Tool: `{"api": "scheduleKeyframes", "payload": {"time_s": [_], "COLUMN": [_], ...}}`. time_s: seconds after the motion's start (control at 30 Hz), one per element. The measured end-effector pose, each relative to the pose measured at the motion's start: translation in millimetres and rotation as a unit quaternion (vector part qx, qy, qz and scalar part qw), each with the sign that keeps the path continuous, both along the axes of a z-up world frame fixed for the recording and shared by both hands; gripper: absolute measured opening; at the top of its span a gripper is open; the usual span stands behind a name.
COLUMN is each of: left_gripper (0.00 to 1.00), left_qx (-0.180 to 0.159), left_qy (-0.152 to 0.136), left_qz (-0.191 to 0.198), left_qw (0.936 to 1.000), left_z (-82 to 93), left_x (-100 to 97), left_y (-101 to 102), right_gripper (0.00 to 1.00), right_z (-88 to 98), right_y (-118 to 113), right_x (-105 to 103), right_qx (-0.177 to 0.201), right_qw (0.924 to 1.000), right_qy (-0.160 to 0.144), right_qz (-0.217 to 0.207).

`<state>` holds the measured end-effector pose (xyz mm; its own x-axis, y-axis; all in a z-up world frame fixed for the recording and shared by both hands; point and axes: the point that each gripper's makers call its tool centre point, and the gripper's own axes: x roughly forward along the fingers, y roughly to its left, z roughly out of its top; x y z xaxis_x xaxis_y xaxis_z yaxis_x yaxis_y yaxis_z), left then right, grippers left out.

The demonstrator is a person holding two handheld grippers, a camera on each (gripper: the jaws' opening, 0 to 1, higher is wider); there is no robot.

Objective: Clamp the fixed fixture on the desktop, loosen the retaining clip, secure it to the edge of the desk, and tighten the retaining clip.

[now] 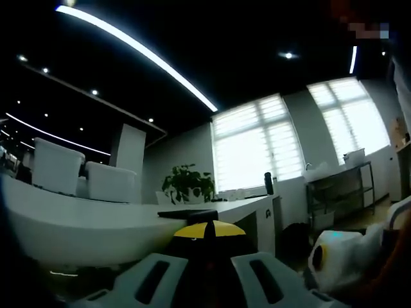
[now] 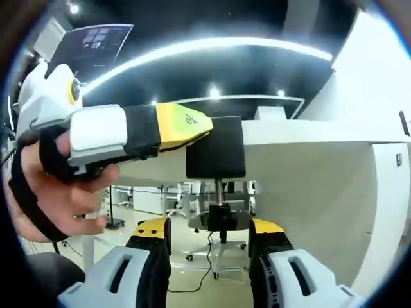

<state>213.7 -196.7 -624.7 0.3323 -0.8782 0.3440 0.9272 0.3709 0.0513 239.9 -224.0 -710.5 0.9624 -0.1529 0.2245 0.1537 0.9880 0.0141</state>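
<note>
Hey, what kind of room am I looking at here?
Likely an open-plan office: a long white desk, white chairs behind it, strip ceiling lights, and big windows with blinds.

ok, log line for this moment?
left gripper: shut on clamp | clamp: at desk edge | right gripper: open, flanking knob below

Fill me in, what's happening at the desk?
A person is fitting a black clamp on the white desk edge. The left gripper holds the clamp's top, jaws shut on it. The right gripper sits open around the screw knob underneath, not visibly gripping it yet.
</note>
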Motion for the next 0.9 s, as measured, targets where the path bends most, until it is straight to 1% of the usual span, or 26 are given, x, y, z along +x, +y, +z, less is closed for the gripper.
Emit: {"api": "scheduleKeyframes", "payload": {"time_s": [0.07, 0.17, 0.23, 0.3, 0.33, 0.37, 0.43, 0.53, 0.6, 0.63, 0.7, 0.73, 0.77, 0.8, 0.87, 0.9], "left_gripper": [0.03, 0.03, 0.03, 0.03, 0.03, 0.03, 0.03, 0.03, 0.03, 0.03, 0.03, 0.03, 0.03, 0.03, 0.03, 0.03], "left_qx": [-0.001, -0.001, -0.001, -0.001, -0.001, -0.001, -0.002, -0.003, -0.004, -0.005, -0.006, -0.006, -0.006, -0.007, -0.007, -0.007], "left_qy": [0.001, 0.001, 0.001, 0.0, 0.0, 0.001, 0.001, 0.001, 0.006, 0.006, 0.006, 0.006, 0.007, 0.007, 0.008, 0.008], "left_qz": [-0.001, -0.002, -0.003, -0.003, -0.003, -0.003, -0.004, -0.005, -0.007, -0.007, -0.007, -0.007, -0.008, -0.007, -0.008, -0.008], "left_qw": [1.0, 1.0, 1.0, 1.0, 1.0, 1.0, 1.0, 1.0, 1.0, 0.9999, 0.9999, 0.9999, 0.9999, 0.9999, 0.9999, 0.9999], "left_z": [0.0, 0.1, 0.1, 0.0, 0.0, -0.2, -0.2, -0.2, -0.2, -0.3, -0.3, -0.4, -0.4, -0.4, -0.4, -0.4], "left_x": [-0.1, -0.8, -0.9, -0.9, -0.9, -0.8, -0.5, -0.4, 0.0, 0.2, 0.4, 0.5, 0.7, 0.7, 1.0, 1.1], "left_y": [0.0, 0.1, 0.0, -0.2, -0.2, -0.2, 0.0, 0.1, 0.2, 0.3, 0.5, 0.6, 0.6, 0.6, 0.6, 0.7], "right_gripper": [0.45, 0.41, 0.36, 0.26, 0.26, 0.26, 0.26, 0.26, 0.26, 0.26, 0.26, 0.26, 0.26, 0.26, 0.26, 0.26], "right_z": [0.8, 6.0, 6.8, 5.8, 8.6, 8.4, 7.5, 5.4, 4.6, 4.0, 1.7, 0.8, 0.0, -1.4, -2.5, -2.6], "right_y": [-2.1, -7.3, -10.3, -10.9, -9.9, -8.5, -6.3, -4.3, -1.8, 1.9, 6.4, 6.3, 8.3, 5.9, 9.9, 11.4], "right_x": [3.3, 6.7, 12.0, 15.2, 16.3, 15.4, 15.5, 22.3, 23.5, 24.3, 27.4, 28.8, 29.3, 31.5, 33.9, 35.7], "right_qx": [-0.002, -0.001, -0.004, -0.013, -0.024, -0.02, -0.025, -0.029, -0.044, -0.038, -0.023, -0.015, -0.006, -0.006, -0.008, -0.014], "right_qw": [1.0, 0.9999, 0.9999, 0.9999, 0.9997, 0.9997, 0.9993, 0.9966, 0.9913, 0.9873, 0.9746, 0.969, 0.96, 0.9542, 0.9405, 0.936], "right_qy": [0.003, -0.003, -0.007, -0.004, -0.009, -0.01, -0.009, -0.011, -0.007, -0.004, 0.006, 0.009, 0.013, 0.018, 0.024, 0.028], "right_qz": [-0.007, -0.014, -0.012, -0.007, 0.002, 0.011, 0.025, 0.077, 0.124, 0.154, 0.223, 0.246, 0.28, 0.299, 0.339, 0.351]}}
